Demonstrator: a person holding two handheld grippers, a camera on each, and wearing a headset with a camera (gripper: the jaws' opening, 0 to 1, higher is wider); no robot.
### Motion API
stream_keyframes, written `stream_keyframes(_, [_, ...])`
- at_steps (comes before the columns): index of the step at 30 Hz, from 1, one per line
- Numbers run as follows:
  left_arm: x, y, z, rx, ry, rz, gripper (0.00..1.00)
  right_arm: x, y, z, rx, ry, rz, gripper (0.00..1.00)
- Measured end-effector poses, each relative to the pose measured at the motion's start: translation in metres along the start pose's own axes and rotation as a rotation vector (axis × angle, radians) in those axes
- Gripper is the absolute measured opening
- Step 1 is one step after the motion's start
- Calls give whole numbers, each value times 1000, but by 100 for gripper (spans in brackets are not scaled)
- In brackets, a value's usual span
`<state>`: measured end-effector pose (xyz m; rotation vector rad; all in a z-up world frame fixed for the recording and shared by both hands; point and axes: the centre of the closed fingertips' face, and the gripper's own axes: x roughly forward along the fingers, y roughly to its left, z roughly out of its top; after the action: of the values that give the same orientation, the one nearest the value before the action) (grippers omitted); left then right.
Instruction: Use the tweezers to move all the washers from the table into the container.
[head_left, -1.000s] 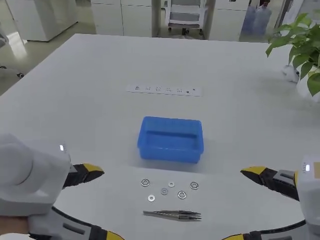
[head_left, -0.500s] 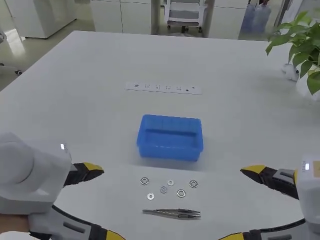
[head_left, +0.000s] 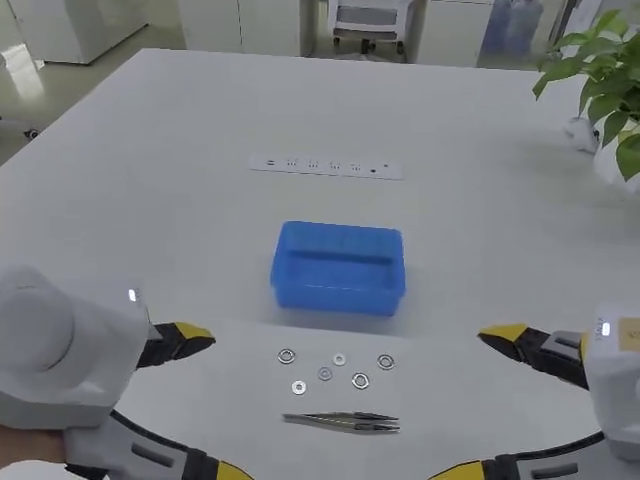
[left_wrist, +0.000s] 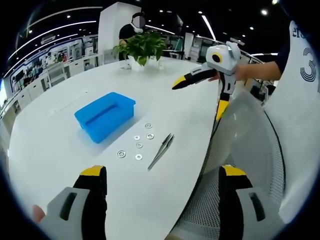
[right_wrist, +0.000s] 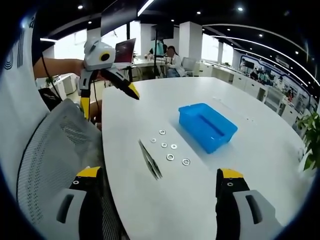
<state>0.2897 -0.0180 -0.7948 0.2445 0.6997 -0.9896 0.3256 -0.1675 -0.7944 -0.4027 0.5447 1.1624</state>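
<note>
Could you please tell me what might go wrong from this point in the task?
1. The tweezers lie flat and thin near the front edge of the table; the open left gripper or right gripper may nudge them off rather than grasp them.
2. The six washers sit close together just beyond the tweezers, so a clumsy grab could scatter them.

Six washers (head_left: 325, 374) (small metal rings, in one loose cluster), one pair of tweezers (head_left: 345, 421), one blue container (head_left: 335, 297), one white power strip (head_left: 327, 167) and one potted plant (head_left: 605, 70) share a single tabletop (head_left: 150, 200). Two grippers: the left gripper (left_wrist: 162, 172) and the right gripper (right_wrist: 160, 173). One office chair (head_left: 365, 20) beyond.
</note>
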Motion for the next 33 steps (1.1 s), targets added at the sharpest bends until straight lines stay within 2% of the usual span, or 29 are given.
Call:
stream_keyframes(2, [5, -1, -3, -6, 15, -12, 96, 1, -1, -1, 0, 5, -1, 93])
stream_keyframes(5, [10, 3, -3, 6, 10, -3, 94, 4, -5, -2, 3, 13, -6, 89])
stream_keyframes(6, [11, 6, 0, 4, -14, 2, 94, 5, -5, -2, 4, 12, -5, 88])
stream_keyframes(8, [15, 11, 8, -42, -68, 9, 90, 9, -6, -2, 5, 16, 0, 87])
stream_keyframes(9, [17, 13, 8, -83, -76, 5, 89, 12, -5, -1, -1, 16, 6, 85])
stream_keyframes(11, [20, 19, 8, -81, -74, 7, 85, 16, -3, 0, -4, 17, 21, 81])
stream_keyframes(14, [28, 20, 3, -52, -39, -1, 80, 25, 1, 2, 10, 22, 54, 76])
stream_keyframes(15, [30, 20, 2, -49, -29, -5, 79, 29, 3, 0, 9, 39, 68, 75])
stream_keyframes(19, [40, 17, -6, -14, 14, -23, 78, 41, 6, -5, -27, 74, 97, 67])
stream_keyframes(22, [46, 19, -8, -15, 19, -30, 76, 50, 8, -5, -33, 76, 120, 64])
stream_keyframes(28, [59, 20, -15, -23, 42, -54, 65, 64, 10, -12, -37, 100, 150, 55])
stream_keyframes(30, [66, 22, -22, -49, 74, -58, 65, 73, 13, -17, -41, 133, 167, 52])
stream_keyframes(33, [72, 23, -29, -26, 99, -62, 63, 85, 14, -22, -82, 155, 179, 47])
